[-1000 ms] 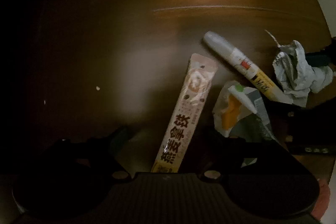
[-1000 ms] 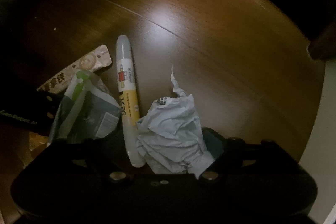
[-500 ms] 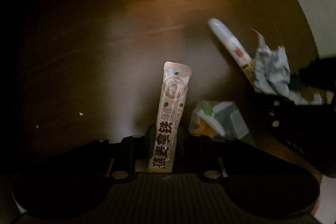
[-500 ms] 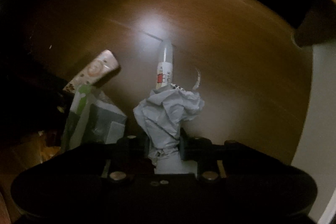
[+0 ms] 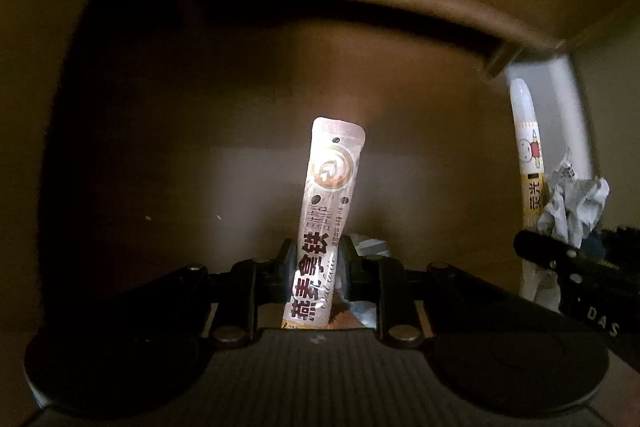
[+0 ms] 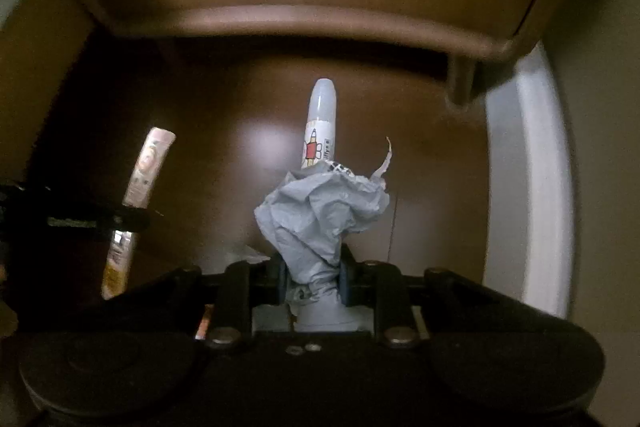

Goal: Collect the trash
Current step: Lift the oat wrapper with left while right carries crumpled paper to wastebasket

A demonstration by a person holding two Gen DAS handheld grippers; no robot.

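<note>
Both claws have just closed and lifted clear of the tabletop (image 5: 400,115). The left claw (image 5: 318,267) grips the sachet (image 5: 330,195); the right claw (image 6: 312,277) grips the crumpled paper (image 6: 320,211) together with the marker (image 6: 320,123). A torn wrapper (image 5: 370,245) lies below, still to collect.

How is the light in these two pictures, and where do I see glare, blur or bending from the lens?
Left wrist view: dim overall, one patch of light making the pale printed stick sachet glow; the corners are black and the wooden edge above curves from the fisheye. Right wrist view: equally dim, a soft glare spot on the brown wooden tabletop; the crumpled grey paper ball is fairly sharp, the background soft.
</note>
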